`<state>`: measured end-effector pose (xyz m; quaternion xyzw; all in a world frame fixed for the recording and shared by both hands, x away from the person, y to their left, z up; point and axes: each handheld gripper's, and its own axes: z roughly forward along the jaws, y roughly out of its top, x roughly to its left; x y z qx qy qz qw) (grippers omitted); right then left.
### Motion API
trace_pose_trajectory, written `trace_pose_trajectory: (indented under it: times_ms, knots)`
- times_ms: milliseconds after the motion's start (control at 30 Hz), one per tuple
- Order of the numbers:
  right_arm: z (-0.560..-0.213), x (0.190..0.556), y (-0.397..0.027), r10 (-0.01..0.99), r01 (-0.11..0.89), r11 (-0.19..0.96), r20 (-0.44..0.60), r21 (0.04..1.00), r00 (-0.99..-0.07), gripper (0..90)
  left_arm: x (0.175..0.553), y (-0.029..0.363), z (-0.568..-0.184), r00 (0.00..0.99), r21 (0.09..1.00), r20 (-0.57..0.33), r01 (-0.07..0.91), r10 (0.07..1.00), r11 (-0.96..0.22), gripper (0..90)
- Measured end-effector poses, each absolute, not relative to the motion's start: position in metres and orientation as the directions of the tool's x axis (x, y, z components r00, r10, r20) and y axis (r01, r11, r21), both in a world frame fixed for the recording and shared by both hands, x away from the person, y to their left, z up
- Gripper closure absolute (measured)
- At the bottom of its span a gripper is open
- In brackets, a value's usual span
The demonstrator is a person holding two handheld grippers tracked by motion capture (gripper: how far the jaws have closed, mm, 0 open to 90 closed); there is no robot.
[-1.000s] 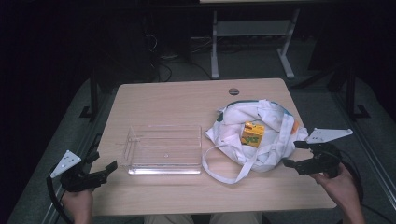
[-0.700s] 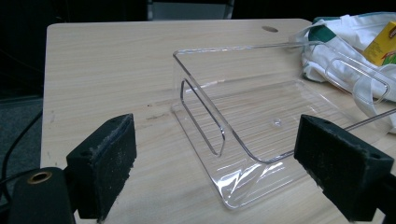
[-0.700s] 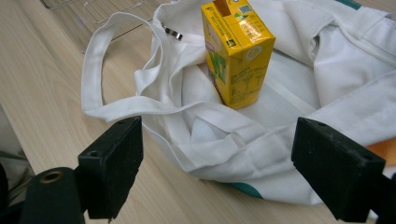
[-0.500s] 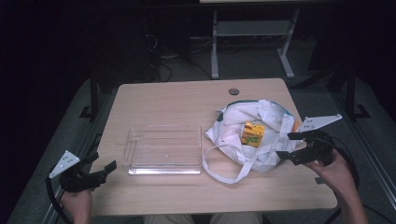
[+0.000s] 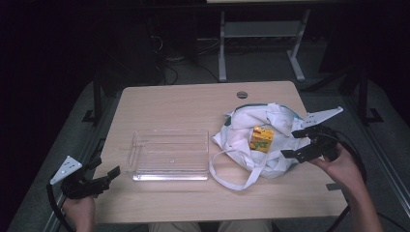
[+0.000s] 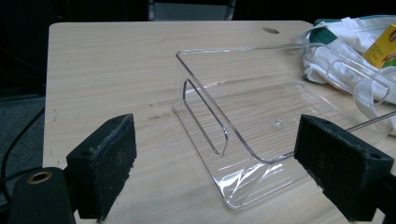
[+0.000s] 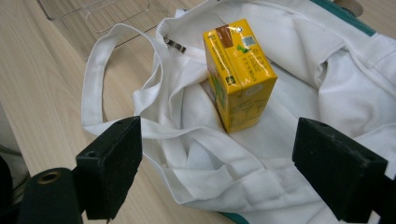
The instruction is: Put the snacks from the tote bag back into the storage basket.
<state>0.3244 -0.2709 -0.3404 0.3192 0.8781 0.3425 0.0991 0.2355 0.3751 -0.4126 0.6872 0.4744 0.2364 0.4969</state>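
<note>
**Right gripper closed in on the carton**

Dark floor and desk legs framed a pale wooden table, and the action was all on its right side. A second earlier the right gripper sat back at the table's edge, beside the bag; by this moment it had swung in over the white cloth bag, jaws spread wide and empty. That shift mattered: it put the yellow carton straight ahead, between the two pads, as the right gripper view showed, with the carton lying tilted on the folds of the bag and the pads well short of touching it.

Over on the left, nothing had stirred. The left gripper hung off the near left corner, jaws also wide open and holding nothing, looking across at the clear tray. The tray stood bare, just left of the bag, with a bag strap looping toward its near corner.

My read: the reach was under way and the grasp not yet made. The carton sat skewed to the jaws, so a squeeze might catch loose cloth with it.
</note>
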Motion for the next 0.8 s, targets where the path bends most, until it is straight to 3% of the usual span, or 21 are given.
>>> trace_pose_trajectory:
  times_ms: [800]
  knots:
    - [-0.334, 0.371, -0.239, 0.566, 0.481, 0.644, 0.052, 0.595, -0.823, 15.2, 0.235, 0.378, -0.412, 0.433, 0.908, -0.152, 0.417, 0.889, -0.047, 12.6]
